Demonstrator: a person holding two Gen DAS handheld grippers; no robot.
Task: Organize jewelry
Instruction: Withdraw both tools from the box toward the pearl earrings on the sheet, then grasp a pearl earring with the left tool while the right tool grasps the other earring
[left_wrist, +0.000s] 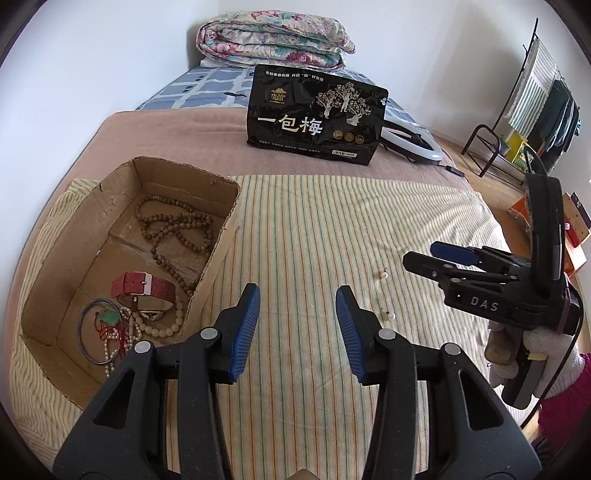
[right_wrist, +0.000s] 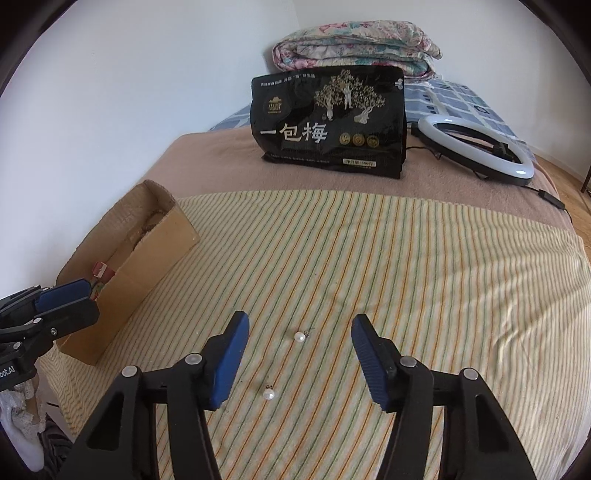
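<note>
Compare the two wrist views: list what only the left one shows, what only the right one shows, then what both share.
Only the left wrist view looks into the cardboard box: brown bead strand, red watch strap, pale bead bracelet, dark bangle. It also shows a clothes rack.

Only the right wrist view shows the whole ring light.

Both show two pearl earrings on the striped towel, the black snack bag, the folded quilt, and both grippers open, holding nothing.

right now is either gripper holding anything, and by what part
Nothing is held. The left gripper and right gripper are both open and empty; two pearl earrings lie loose on the cloth.
</note>
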